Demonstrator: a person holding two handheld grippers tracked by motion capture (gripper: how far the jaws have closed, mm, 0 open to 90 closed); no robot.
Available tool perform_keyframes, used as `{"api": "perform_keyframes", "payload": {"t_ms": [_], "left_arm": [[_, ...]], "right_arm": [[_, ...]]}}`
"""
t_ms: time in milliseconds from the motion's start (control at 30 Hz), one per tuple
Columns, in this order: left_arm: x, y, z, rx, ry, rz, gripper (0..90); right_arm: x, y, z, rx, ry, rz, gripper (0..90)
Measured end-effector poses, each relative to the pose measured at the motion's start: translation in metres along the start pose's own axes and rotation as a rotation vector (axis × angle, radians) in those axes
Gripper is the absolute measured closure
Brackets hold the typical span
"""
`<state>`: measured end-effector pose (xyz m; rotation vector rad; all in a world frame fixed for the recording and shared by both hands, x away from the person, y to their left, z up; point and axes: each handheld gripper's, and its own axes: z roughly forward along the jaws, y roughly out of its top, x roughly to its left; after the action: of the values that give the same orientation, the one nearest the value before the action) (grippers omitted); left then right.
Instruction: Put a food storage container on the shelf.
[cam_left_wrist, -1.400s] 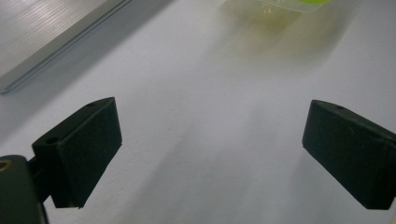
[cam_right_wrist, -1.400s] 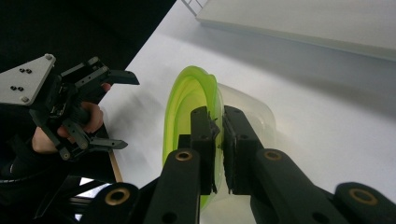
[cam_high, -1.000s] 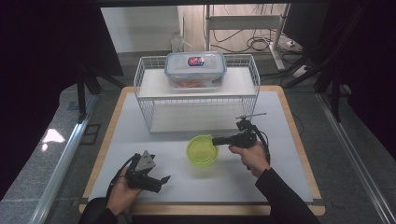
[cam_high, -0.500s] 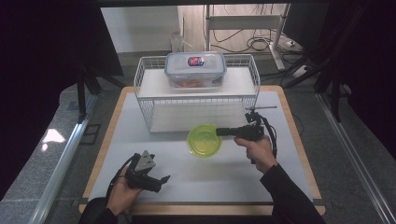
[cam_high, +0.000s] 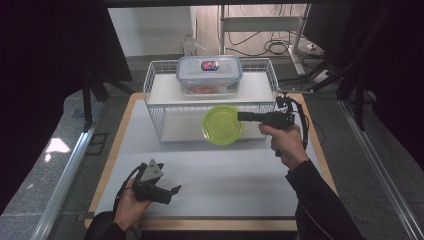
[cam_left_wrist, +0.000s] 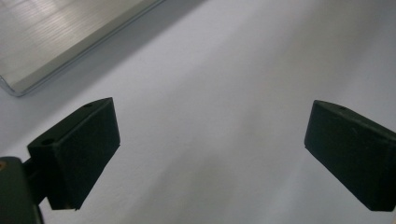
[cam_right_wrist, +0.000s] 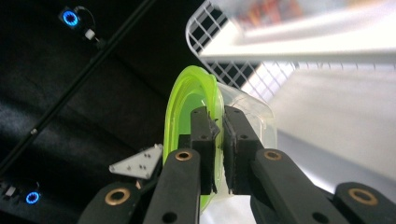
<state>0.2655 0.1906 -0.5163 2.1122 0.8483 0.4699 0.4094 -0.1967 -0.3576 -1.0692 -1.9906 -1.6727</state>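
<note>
While the right gripper (cam_high: 243, 116) held the green-lidded tub (cam_high: 222, 125) clamped by its rim, lifted just before the wire rack (cam_high: 155, 92), the left gripper (cam_high: 169, 192) rested near the table's front edge, jaws apart.

A pale worktop ringed by dark drapes

The worktop (cam_high: 220, 170) has a wood edge and stands on a grey speckled floor (cam_high: 45, 190), where a bright patch of light (cam_high: 55, 146) lies at the left beside a metal rail (cam_high: 70, 172). Black curtains (cam_high: 50, 50) hang on both sides. Behind it stand a pale wall (cam_high: 150, 27), a metal rack (cam_high: 260, 22) and loose cables (cam_high: 272, 47).
</note>
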Motion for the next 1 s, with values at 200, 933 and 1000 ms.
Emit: {"api": "perform_keyframes", "payload": {"t_ms": [200,933,1000], "left_arm": [[0.003,0.0,-0.003,-0.036,-0.011,-0.037,2.5],[0.003,-0.001,-0.003,-0.036,-0.039,-0.037,2.6],[0.003,-0.001,-0.003,-0.032,-0.043,-0.035,2.6]], "right_arm": [[0.019,0.032,-0.005,-0.046,0.012,-0.023,84.3],[0.023,0.156,0.043,-0.177,-0.137,0.047,84.2],[0.018,0.16,0.049,-0.174,-0.143,0.069,84.1]]}}
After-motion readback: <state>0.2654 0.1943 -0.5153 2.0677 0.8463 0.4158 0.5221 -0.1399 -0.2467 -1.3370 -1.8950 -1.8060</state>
